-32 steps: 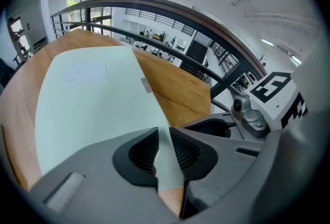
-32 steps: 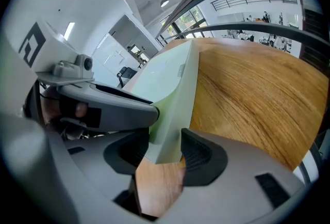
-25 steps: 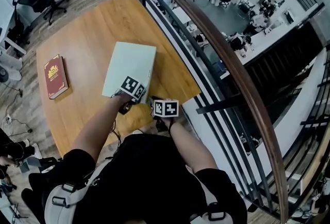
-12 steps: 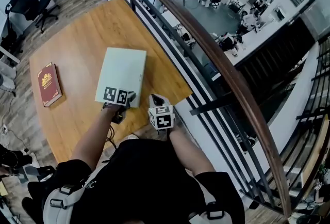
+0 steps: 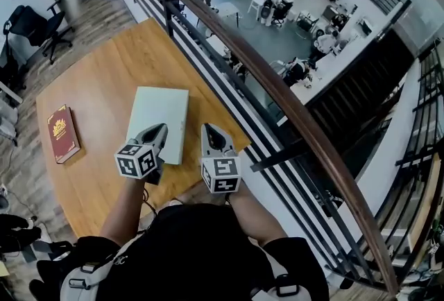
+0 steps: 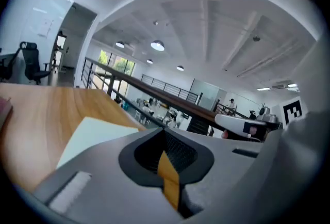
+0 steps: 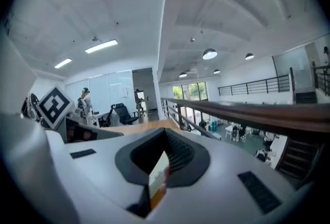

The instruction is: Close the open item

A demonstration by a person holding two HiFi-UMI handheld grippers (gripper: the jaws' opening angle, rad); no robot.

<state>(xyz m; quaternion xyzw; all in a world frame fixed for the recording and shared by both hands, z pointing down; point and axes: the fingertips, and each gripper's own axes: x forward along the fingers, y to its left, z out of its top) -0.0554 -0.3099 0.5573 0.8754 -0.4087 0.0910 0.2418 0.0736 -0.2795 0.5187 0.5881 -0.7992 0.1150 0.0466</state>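
Grippers first, nearest to me: the left gripper (image 5: 159,130) and the right gripper (image 5: 208,129) hang side by side over the near part of the bench, both pointing away from me. The left jaws have just been closing and sit clenched with nothing between them. The right jaws are clenched too, and empty.

Just past their tips lies the pale green, flat, slab-shaped laptop (image 5: 164,107). It rests on the light brown wooden bench (image 5: 104,78), close to the railing-side edge, and from up here its lid looks fully down. So I judge the closing done and this step a clean withdrawal.

To do it well I would hold both grippers clear of the lid, never drag across it, and check that it lies flush along the whole front edge. If a corner stands proud, a soft press with clenched tips near the middle of that edge should do, not a shove that slides the laptop toward the drop.

Further left, well apart, lies a dark red hardback book (image 5: 62,133). Beyond the bench runs the dark wooden handrail (image 5: 291,107), with the hall below.
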